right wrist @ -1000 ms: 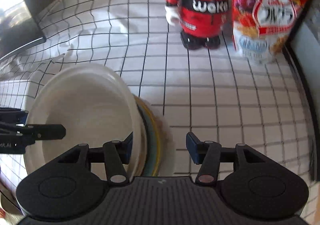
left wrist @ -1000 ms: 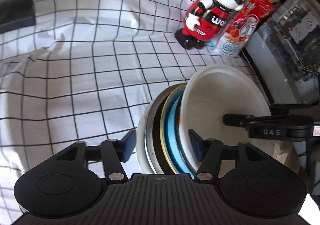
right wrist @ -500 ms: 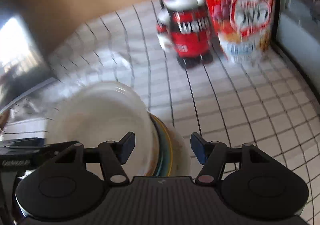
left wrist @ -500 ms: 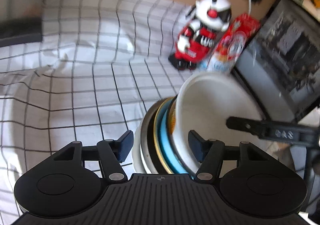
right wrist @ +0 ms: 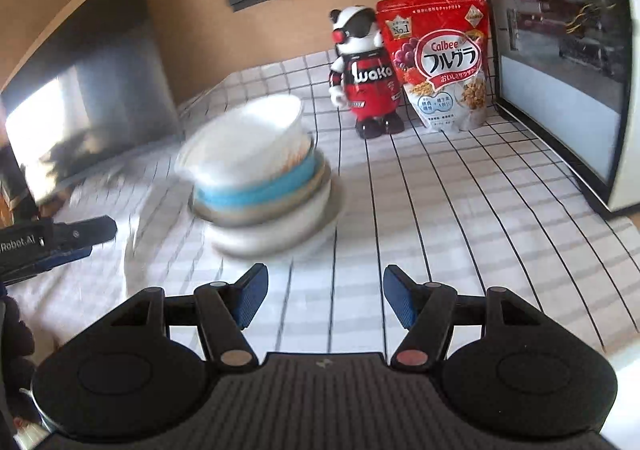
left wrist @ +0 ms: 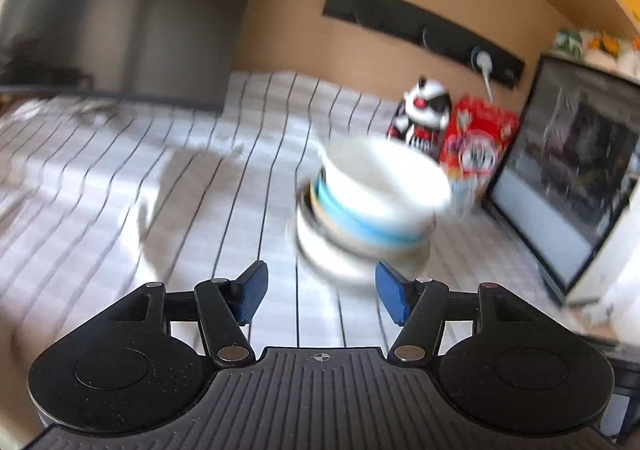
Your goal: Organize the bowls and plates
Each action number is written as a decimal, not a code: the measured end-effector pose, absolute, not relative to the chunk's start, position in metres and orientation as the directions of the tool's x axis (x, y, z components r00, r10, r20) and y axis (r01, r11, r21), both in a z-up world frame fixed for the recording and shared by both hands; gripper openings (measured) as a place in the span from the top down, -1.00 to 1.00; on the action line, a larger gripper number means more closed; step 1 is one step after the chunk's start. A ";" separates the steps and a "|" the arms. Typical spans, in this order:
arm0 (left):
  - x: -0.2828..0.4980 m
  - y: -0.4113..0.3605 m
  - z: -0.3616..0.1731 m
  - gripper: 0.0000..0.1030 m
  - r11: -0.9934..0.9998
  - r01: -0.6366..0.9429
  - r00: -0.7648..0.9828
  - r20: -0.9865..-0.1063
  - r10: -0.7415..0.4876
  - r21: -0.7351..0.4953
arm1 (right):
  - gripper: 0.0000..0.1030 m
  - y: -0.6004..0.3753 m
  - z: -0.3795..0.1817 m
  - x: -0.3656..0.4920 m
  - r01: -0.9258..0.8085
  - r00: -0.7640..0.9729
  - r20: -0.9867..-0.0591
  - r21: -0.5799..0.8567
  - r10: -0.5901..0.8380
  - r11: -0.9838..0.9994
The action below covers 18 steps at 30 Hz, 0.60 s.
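Note:
A blurred stack of bowls (left wrist: 372, 201) stands on the checked cloth: a white bowl on top, a blue one under it, then tan and grey rims, and a wide white dish at the bottom. My left gripper (left wrist: 322, 292) is open and empty, a short way in front of the stack. From the right wrist the same stack (right wrist: 260, 177) sits ahead and to the left. My right gripper (right wrist: 326, 294) has its jaws opening with nothing between them. The left gripper's fingers (right wrist: 80, 234) show at the left edge, apart from the stack.
A red and white toy robot (right wrist: 364, 73) and a red cereal bag (right wrist: 440, 57) stand behind the stack by the wall. A glass-fronted oven (right wrist: 560, 49) stands on the right. A dark panel (left wrist: 120, 29) rises at the back left. The cloth (left wrist: 120, 189) lies wrinkled.
Both grippers have drawn back from the stack, which earlier sat between their fingers. The stack now stands alone on the cloth. The right jaws stand wider.

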<state>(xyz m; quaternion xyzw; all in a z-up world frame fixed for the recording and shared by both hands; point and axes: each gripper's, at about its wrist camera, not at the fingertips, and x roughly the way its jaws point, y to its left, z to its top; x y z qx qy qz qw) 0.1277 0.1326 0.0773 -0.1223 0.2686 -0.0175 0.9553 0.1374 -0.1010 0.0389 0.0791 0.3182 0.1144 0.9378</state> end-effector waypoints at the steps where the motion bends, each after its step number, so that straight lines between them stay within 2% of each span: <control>1: 0.112 0.127 0.069 -0.25 0.967 -0.043 0.852 -0.515 -0.096 -0.252 | -0.25 -0.102 0.034 0.123 -0.170 0.779 -0.566 0.221 0.268 0.960; 4: 0.074 0.105 0.046 -0.24 0.969 -0.052 0.834 -0.544 -0.091 -0.241 | -0.25 -0.103 0.025 0.082 -0.182 0.823 -0.503 0.204 0.263 0.962; 6: 0.053 0.090 0.036 -0.09 0.981 -0.034 0.838 -0.540 -0.077 -0.192 | -0.26 -0.102 0.018 0.059 -0.183 0.859 -0.453 0.166 0.240 0.969; 8: 0.038 0.077 0.029 0.37 0.990 0.005 0.845 -0.528 -0.081 -0.143 | -0.26 -0.098 0.010 0.045 -0.187 0.874 -0.433 0.119 0.221 0.975; 10: 0.028 0.068 0.023 0.61 0.994 0.033 0.843 -0.530 -0.085 -0.107 | -0.26 -0.098 0.003 0.034 -0.183 0.877 -0.432 0.103 0.210 0.978; 13: 0.016 0.062 0.014 0.66 0.994 0.031 0.851 -0.519 -0.082 -0.106 | -0.26 -0.100 -0.008 0.025 -0.188 0.861 -0.457 0.124 0.224 0.974; 18: -0.006 0.052 0.005 0.66 0.995 -0.103 0.870 -0.486 0.086 -0.009 | -0.26 -0.099 -0.010 0.015 -0.212 0.874 -0.424 0.114 0.240 0.971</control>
